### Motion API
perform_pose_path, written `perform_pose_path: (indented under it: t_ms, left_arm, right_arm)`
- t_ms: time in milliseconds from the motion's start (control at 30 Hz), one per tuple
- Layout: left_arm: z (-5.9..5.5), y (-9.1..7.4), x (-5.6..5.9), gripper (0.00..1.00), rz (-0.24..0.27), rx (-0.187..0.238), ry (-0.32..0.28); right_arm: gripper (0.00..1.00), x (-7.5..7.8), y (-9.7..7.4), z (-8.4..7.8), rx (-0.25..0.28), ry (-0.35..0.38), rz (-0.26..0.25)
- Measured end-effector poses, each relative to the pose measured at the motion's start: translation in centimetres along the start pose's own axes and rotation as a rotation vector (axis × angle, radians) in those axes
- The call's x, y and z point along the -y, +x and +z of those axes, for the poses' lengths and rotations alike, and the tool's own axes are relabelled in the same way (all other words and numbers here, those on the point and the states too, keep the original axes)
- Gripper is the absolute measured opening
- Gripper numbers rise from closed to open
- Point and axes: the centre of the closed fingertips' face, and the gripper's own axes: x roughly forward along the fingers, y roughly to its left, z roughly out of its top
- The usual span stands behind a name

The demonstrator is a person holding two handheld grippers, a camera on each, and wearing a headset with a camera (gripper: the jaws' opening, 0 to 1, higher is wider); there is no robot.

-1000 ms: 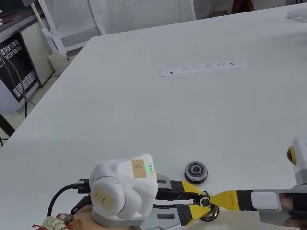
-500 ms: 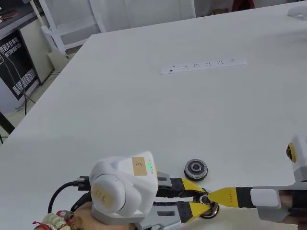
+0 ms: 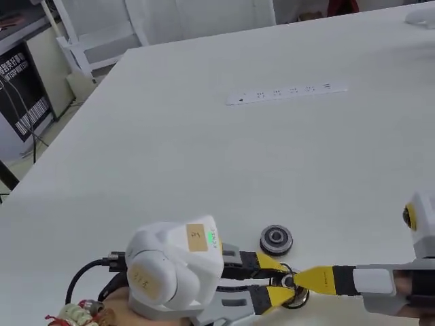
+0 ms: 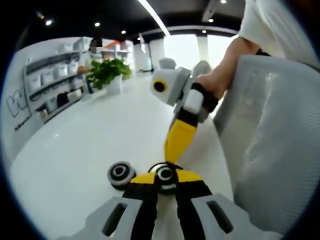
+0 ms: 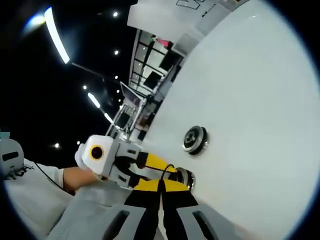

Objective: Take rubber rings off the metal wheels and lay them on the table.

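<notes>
One metal wheel [image 4: 165, 174] sits between the yellow jaws of my left gripper [image 4: 166, 177], which is shut on it just above the white table [image 3: 204, 170]. In the head view that wheel [image 3: 296, 296] is near the bottom edge, with the left gripper [image 3: 281, 280] reaching in from the left. My right gripper [image 3: 303, 280] comes in from the right, its jaws closed together at the wheel's rim, seemingly pinching the thin black rubber ring [image 5: 170, 167]. A second wheel [image 3: 276, 239] with its black ring on lies flat just beyond, also seen as the wheel [image 5: 195, 139] to the upper right in the right gripper view.
A white power strip [image 3: 285, 94] lies across the far middle of the table. White shelving [image 3: 102, 41] and a black sign [image 3: 20, 88] stand past the table's left edge. The person's sleeve [image 4: 270, 160] is at the right of the left gripper view.
Both grippers stay locked on the same wheel; the picture has shifted slightly with the head camera. The loose wheel has not moved.
</notes>
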Motion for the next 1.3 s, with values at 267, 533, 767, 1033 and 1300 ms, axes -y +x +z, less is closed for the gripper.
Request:
perform_pose_path:
  t_ms: [267, 533, 767, 1033, 1300]
  left_arm:
    - [0.2, 0.3, -0.1, 0.14, 0.01, -0.033, -0.018]
    - [0.5, 0.2, 0.1, 0.18, -0.004, -0.05, -0.004]
    - [2.0, -0.5, 0.3, 0.22, -0.014, -0.017, 0.021]
    - [3.3, -1.8, 0.3, 0.34, -0.018, 0.009, 0.04]
    - [3.6, -4.0, -0.3, 0.5, -0.013, 0.012, 0.044]
  right_arm:
    - [0.0, 1.0, -0.4, 0.1, 0.002, -0.016, -0.057]
    - [0.0, 1.2, -0.6, 0.1, -0.005, -0.045, -0.076]
    - [0.0, 0.8, -1.0, 0.4, 0.004, -0.058, -0.073]
    - [0.0, 0.8, -1.5, 0.9, 0.028, -0.052, -0.082]
    - [0.0, -0.3, -1.8, 1.4, 0.037, -0.063, -0.075]
